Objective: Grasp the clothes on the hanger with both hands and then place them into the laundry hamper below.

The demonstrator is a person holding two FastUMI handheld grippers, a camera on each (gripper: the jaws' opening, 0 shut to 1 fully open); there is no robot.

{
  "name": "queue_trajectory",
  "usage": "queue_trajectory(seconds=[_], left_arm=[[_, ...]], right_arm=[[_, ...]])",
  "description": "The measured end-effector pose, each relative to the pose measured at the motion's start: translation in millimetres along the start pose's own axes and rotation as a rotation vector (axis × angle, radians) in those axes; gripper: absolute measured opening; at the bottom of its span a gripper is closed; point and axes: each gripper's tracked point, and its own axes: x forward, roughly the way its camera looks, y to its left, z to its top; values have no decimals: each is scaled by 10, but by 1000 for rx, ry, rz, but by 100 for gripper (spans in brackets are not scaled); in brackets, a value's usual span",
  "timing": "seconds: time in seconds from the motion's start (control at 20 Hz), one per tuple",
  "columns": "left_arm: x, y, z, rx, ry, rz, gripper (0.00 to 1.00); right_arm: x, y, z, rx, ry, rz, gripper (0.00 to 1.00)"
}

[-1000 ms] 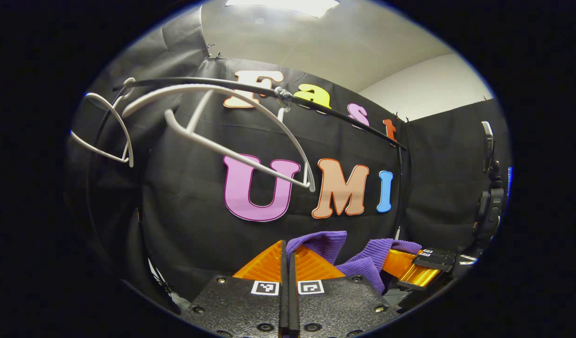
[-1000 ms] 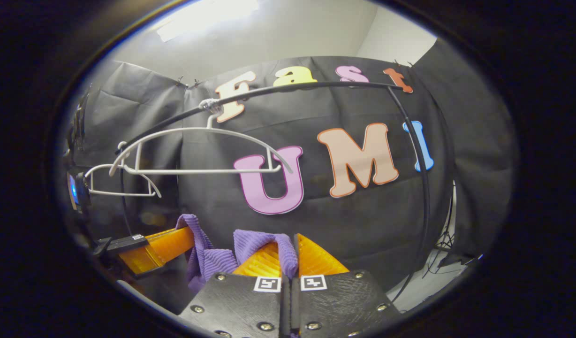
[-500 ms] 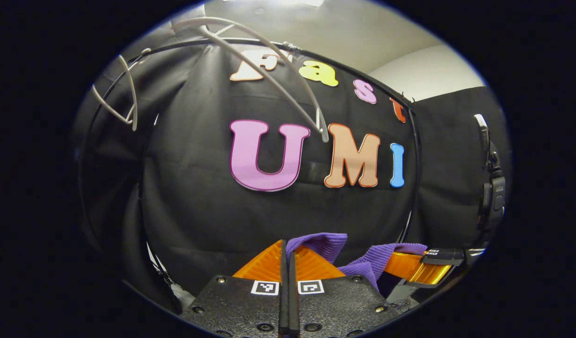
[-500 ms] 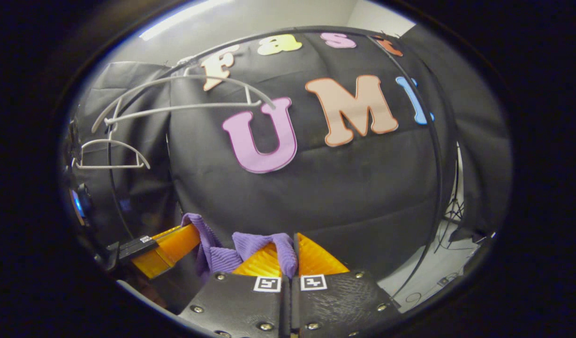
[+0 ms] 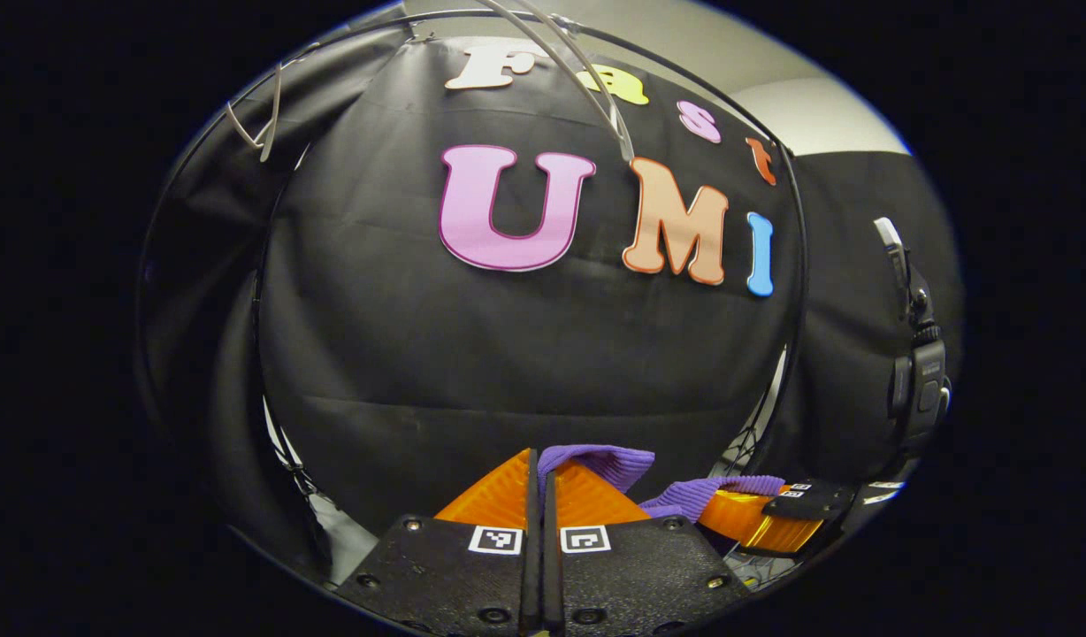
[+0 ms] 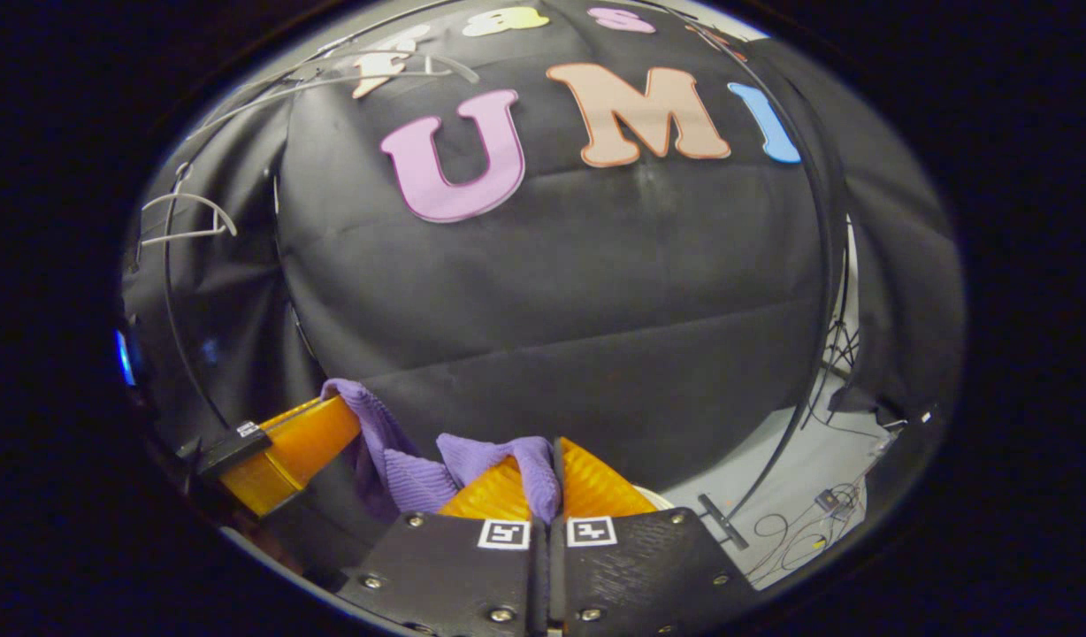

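A purple knitted garment (image 5: 596,460) stretches between my two grippers, off the hangers. In the left gripper view my left gripper (image 5: 541,464) is shut, with a fold of the garment pinched at its tips. The right gripper (image 5: 760,520) shows at the lower right, holding the other end. In the right gripper view my right gripper (image 6: 552,460) is shut on the purple garment (image 6: 499,456). The left gripper (image 6: 286,442) holds the cloth at the lower left. Two bare white hangers (image 5: 596,88) (image 6: 185,212) hang from the black rail above.
The curved black rail (image 5: 795,265) arches overhead and runs down at the right. Netted mesh (image 5: 742,451) shows low behind the grippers. A stretch of grey floor with cables (image 6: 808,518) lies at the lower right. A camera on a stand (image 5: 919,380) is at the right edge.
Both grippers have moved down with the purple garment held between them. The hangers and rail have slid up toward the top of both views, and floor has come into sight.
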Motion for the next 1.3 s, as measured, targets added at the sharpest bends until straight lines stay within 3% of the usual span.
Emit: queue_trajectory(seconds=[0.3,0.5,0.6,0.75,0.8,0.85,0.95,1.25,1.3], left_arm=[[122,98,-591,12,140,17,5],[126,196,-1286,-55,360,15,12],[81,210,-1613,-38,455,13,22],[100,190,-1612,-3,445,-13,67],[86,183,-1637,2,456,-17,71],[89,196,-1645,9,468,-8,87],[59,258,-1656,32,479,8,98],[-11,429,-1649,58,500,30,96],[-22,440,-1636,58,501,33,96]], right_arm=[[186,-153,-418,-27,112,-52,1],[237,-221,-710,-47,199,-83,6],[229,-301,-759,-55,204,-92,14],[199,-322,-764,-86,206,-107,65],[186,-321,-778,-100,208,-111,82],[188,-327,-790,-107,208,-116,100],[171,-314,-780,-113,206,-115,99],[102,-341,-638,-111,190,-124,99],[93,-343,-628,-110,187,-125,94]])
